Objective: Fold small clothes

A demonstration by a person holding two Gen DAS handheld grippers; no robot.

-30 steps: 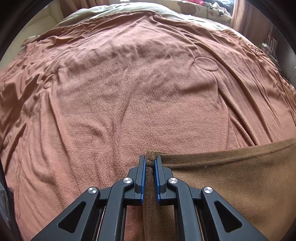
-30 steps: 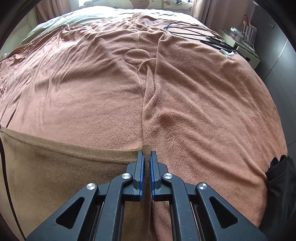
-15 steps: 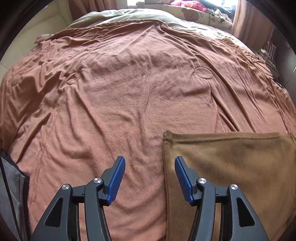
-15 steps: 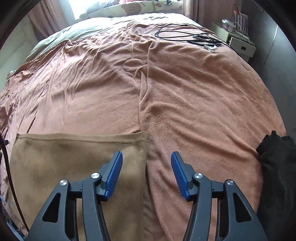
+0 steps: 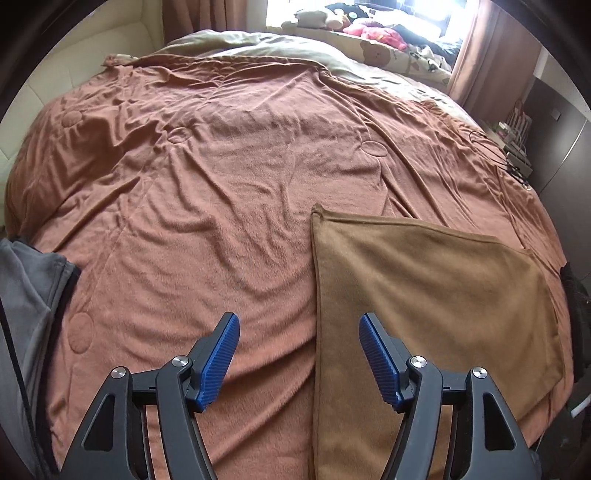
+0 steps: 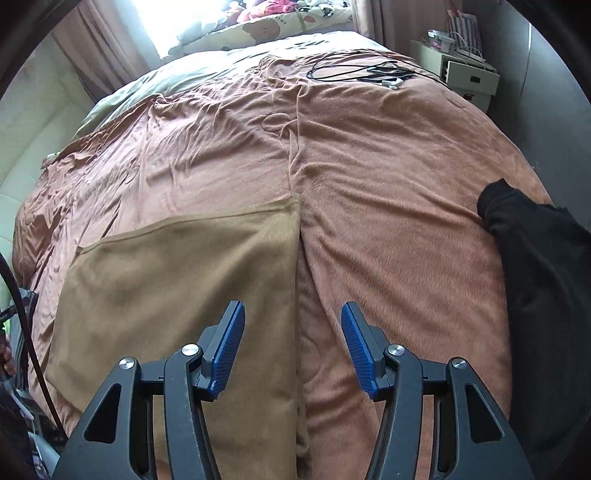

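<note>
A brown cloth [image 5: 424, 295] lies flat on the bed, folded into a rectangle; the right wrist view shows it at the lower left, brown cloth [image 6: 177, 288]. My left gripper [image 5: 299, 328] hangs above the cloth's left edge, its jaws opening, with nothing between the blue pads. My right gripper [image 6: 292, 317] hovers over the cloth's right edge, open and empty, clear of the fabric.
A rust-coloured blanket [image 5: 221, 184] covers the bed. A grey garment [image 5: 26, 295] lies at the left edge, a black garment [image 6: 543, 280] at the right. Cables and a phone [image 6: 373, 74] rest far right, beside a bedside unit [image 6: 469, 74]. Pillows and plush toys [image 5: 369, 33] line the head.
Both grippers let go of the brown cloth's far corners, opened, and pulled back and up. The cloth now lies flat on the blanket.
</note>
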